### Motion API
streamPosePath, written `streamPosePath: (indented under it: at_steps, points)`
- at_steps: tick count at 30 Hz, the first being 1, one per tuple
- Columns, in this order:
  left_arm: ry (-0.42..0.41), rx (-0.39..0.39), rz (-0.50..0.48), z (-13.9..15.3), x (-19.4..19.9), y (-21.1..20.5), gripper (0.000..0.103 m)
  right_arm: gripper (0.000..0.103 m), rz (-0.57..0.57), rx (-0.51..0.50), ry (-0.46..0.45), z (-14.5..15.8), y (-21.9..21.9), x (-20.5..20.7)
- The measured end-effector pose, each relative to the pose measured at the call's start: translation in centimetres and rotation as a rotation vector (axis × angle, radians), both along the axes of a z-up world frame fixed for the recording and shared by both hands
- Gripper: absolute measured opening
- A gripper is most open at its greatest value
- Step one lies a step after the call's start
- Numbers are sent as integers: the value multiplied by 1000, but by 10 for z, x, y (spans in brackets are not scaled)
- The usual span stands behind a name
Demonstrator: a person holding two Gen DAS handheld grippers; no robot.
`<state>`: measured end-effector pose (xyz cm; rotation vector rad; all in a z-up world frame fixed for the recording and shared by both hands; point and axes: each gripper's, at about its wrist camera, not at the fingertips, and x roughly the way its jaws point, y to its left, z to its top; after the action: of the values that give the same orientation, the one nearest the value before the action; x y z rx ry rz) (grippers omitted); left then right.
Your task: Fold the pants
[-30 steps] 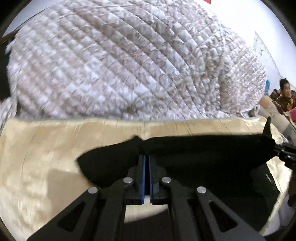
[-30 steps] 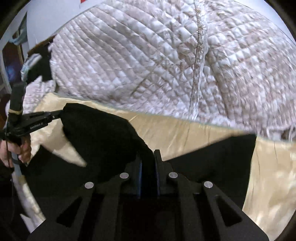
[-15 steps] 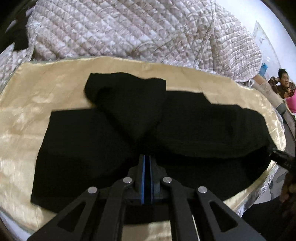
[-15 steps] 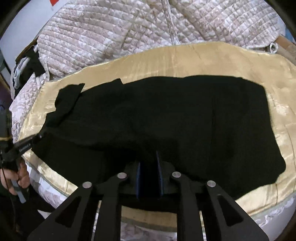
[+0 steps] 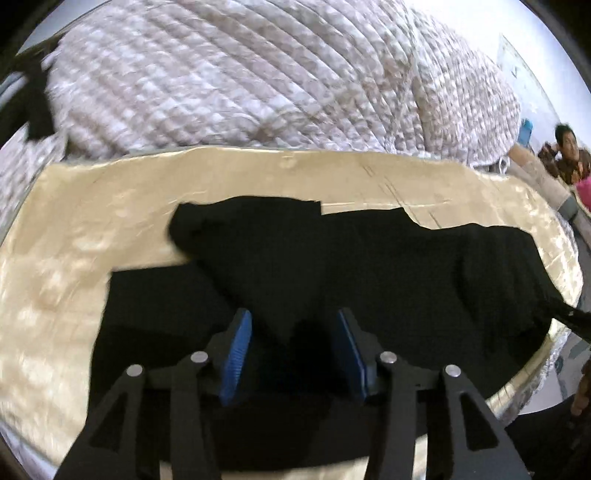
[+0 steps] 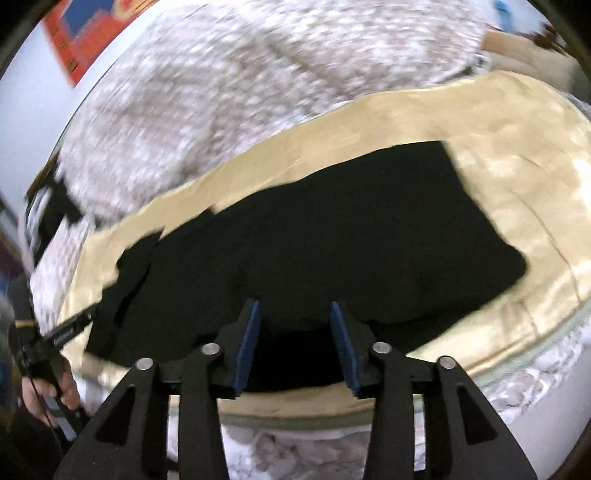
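The black pants [image 5: 351, 266] lie folded over on a gold satin cloth [image 5: 92, 229]; they also show in the right wrist view [image 6: 332, 229]. One corner of the top layer [image 5: 207, 225] sticks out at the left. My left gripper [image 5: 291, 339] is open, its blue pads just above the near edge of the pants, holding nothing. My right gripper [image 6: 293, 332] is open and empty over the near edge of the pants at the other end. The tip of the right gripper [image 5: 572, 317] shows in the left wrist view. The left gripper [image 6: 70, 332] shows in the right wrist view.
A quilted white-and-beige bedspread [image 5: 240, 81] rises behind the gold cloth [image 6: 517, 155]. A red poster [image 6: 85, 33] hangs on the wall. A seated person [image 5: 565, 151] is at the far right. The bed's front edge [image 6: 517, 362] runs below my right gripper.
Both grippers have opened and let go of the pants, which now lie folded on the gold cloth. Both have drawn back slightly from the fabric.
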<state>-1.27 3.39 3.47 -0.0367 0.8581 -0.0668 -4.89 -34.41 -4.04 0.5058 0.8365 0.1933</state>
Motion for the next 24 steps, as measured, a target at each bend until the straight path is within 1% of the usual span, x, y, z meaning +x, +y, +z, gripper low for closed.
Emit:
streamPosePath:
  at_steps: [1,3,5,6,8,9,12,13,14,15,16,17,19,22,24]
  points:
    - [6,3,-11,-1,8,-4,50,58,-52,7,13,-2,-8,-1]
    - [3,21,-34,-5,22,-13,51,58,-125,52,24,-8,-24,-2]
    - [9,61,-53,-11,34,-22,50,58,-169,106,32,-12,-35,-3]
    - [10,76,-65,-14,38,-25,51,58,-183,111,34,-13,-38,-2]
    - [23,119,-71,-24,43,-30,50,58,-224,85,32,-10,-40,-6]
    - [23,127,-74,-28,44,-31,50,58,-240,70,26,-7,-40,-9]
    - [-14,174,-77,-31,40,-35,51,58,-274,68,18,-8,-41,-19]
    - [-24,191,-71,-31,40,-35,50,58,-283,70,32,-11,-42,-19]
    - [-25,197,-67,-31,40,-35,48,58,-284,78,43,-15,-43,-19]
    - [-31,204,-57,-31,40,-35,29,58,-276,103,57,-20,-44,-16]
    - [-31,209,-47,-31,41,-34,14,58,-278,115,64,-22,-45,-13]
    - [-32,195,-48,-30,41,-32,13,58,-282,118,64,-22,-46,-12]
    - [-41,174,-32,-27,39,-27,8,58,-291,115,40,-19,-47,-12]
    - [-73,137,7,-20,35,-16,6,58,-304,135,36,-18,-50,-9]
    - [-93,87,48,-13,28,-3,5,58,-304,136,22,-17,-51,-10]
